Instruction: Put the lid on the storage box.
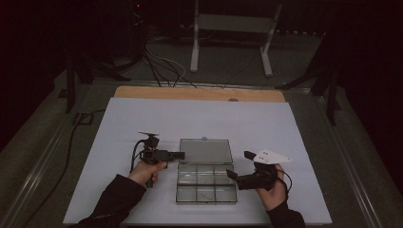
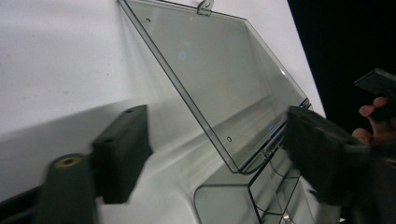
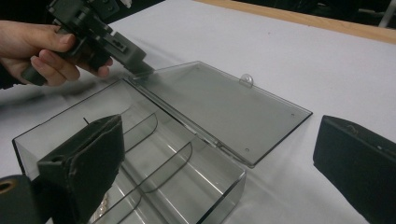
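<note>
Fingers of the left gripper [image 1: 182,155] are standing spread around the clear lid's [image 1: 206,150] corner, not pinching, mid-frame in the high view. Right gripper [image 3: 219,163] fingers are gaping wide beside the clear plastic box [image 1: 206,185], lower centre. Its own view is showing curved see-through walls inside; the high view is showing tiny pale bits [image 1: 207,194].

A white-covered table [image 1: 142,118] with a bare wooden far edge; a clear compartment box [image 1: 206,183] lies open on it.
</note>
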`<state>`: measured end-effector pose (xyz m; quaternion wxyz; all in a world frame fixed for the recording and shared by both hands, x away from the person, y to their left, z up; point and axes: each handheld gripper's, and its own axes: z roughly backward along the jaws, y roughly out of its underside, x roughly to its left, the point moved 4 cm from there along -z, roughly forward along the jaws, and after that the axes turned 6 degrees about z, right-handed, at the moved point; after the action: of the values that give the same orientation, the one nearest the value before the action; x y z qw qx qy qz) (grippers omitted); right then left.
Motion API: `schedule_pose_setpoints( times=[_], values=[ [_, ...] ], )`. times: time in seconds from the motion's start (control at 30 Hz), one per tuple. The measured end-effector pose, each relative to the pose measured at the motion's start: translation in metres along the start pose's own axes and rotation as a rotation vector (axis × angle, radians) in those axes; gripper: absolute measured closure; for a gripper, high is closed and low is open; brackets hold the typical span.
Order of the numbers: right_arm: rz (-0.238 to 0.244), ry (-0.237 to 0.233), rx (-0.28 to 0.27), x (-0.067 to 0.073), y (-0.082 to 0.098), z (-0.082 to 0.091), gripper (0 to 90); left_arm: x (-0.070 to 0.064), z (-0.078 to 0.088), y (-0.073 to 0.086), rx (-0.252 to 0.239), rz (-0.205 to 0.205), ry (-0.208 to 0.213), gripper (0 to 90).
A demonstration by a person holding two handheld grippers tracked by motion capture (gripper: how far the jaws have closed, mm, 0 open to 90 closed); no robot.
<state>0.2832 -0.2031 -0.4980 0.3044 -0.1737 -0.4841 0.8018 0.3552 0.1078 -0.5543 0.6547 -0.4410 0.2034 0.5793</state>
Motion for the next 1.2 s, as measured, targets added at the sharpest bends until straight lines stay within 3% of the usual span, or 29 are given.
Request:
schedule_pose_setpoints(
  times=[0.23,0.73,1.2],
  values=[
    [-0.003,-0.001,-0.002,0.0004,-0.0001,0.0010,2.4,0.0015,-0.0045,0.0006,0.003,0.007,0.011,41.9],
    [-0.001,0.001,0.000,0.0004,-0.0001,0.0009,2.4,0.0006,-0.0106,0.0013,-0.002,0.005,-0.004,61.7],
    [-0.002,-0.001,-0.001,0.0005,-0.0002,0.0009,2.4,-0.0012,-0.0082,0.0009,-0.022,-0.016,0.005,67.2]
  ],
)
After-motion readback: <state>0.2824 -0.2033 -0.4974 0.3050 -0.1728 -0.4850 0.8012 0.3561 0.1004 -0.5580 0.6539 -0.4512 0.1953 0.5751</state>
